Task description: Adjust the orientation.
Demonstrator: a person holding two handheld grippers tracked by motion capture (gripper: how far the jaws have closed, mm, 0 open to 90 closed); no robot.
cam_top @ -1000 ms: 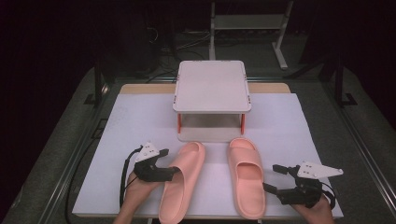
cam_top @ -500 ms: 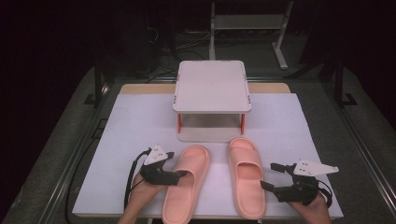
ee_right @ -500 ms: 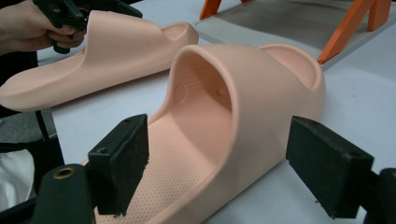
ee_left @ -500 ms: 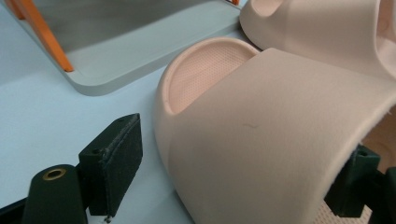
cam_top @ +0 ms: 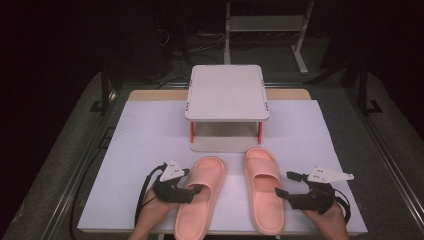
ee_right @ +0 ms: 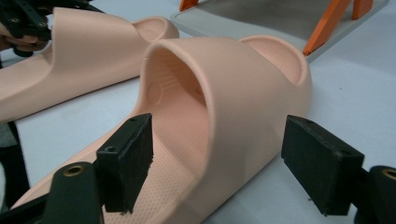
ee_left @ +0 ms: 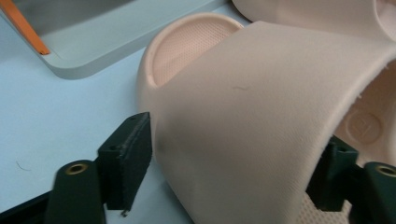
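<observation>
Two pink slippers lie side by side on the white table sheet. My left gripper reaches in from the left of the left slipper. Its jaws have just been closing around the strap, one pad at the toe-side edge and the other at the heel-side opening, and the strap looks unsquashed. My right gripper sits to the right of the right slipper. Its jaws have just narrowed a little and stand open astride that slipper's strap, with gaps on both sides.
A low white stand with orange legs rises just beyond the slippers' toes, its base tray close to them. The white sheet covers the table, with dark floor and metal frames around it. The left slipper and the left hand are also in the right gripper view.
My left gripper has edged right onto the left slipper's strap and its jaws have narrowed. The right gripper has stayed in place with its jaws slightly narrower.
</observation>
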